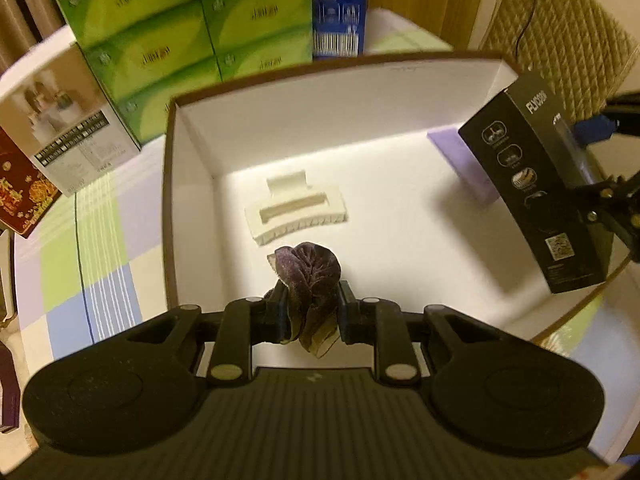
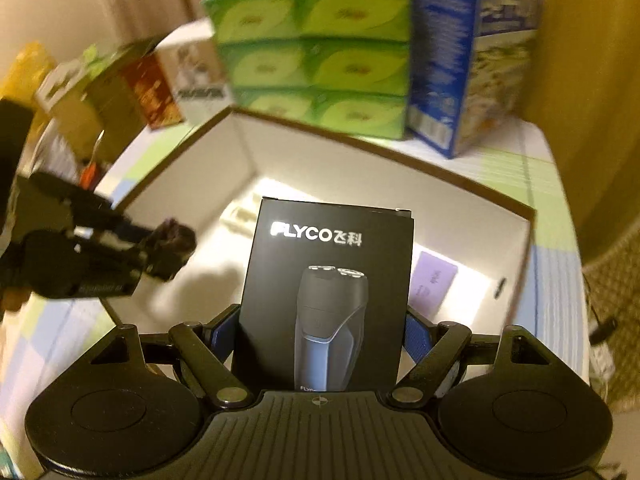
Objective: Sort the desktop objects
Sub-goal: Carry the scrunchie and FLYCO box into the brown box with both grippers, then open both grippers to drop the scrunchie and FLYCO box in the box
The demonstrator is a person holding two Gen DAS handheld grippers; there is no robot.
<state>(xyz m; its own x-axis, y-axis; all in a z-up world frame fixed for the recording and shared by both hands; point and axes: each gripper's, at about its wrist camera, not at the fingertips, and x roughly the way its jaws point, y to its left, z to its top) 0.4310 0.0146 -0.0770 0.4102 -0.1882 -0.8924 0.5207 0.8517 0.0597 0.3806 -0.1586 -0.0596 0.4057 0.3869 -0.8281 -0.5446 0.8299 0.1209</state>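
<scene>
My left gripper is shut on a dark purple velvet scrunchie and holds it over the near part of a white open box. A cream hair claw clip and a flat lilac card lie on the box floor. My right gripper is shut on a black FLYCO shaver box, held upright above the box's right side; it also shows in the left wrist view. In the right wrist view the left gripper with the scrunchie is at left.
Behind the white box stand a stack of green tissue packs, a blue carton and a white photo carton, with a red box at left. The table has a pastel checked cloth. A woven chair is at right.
</scene>
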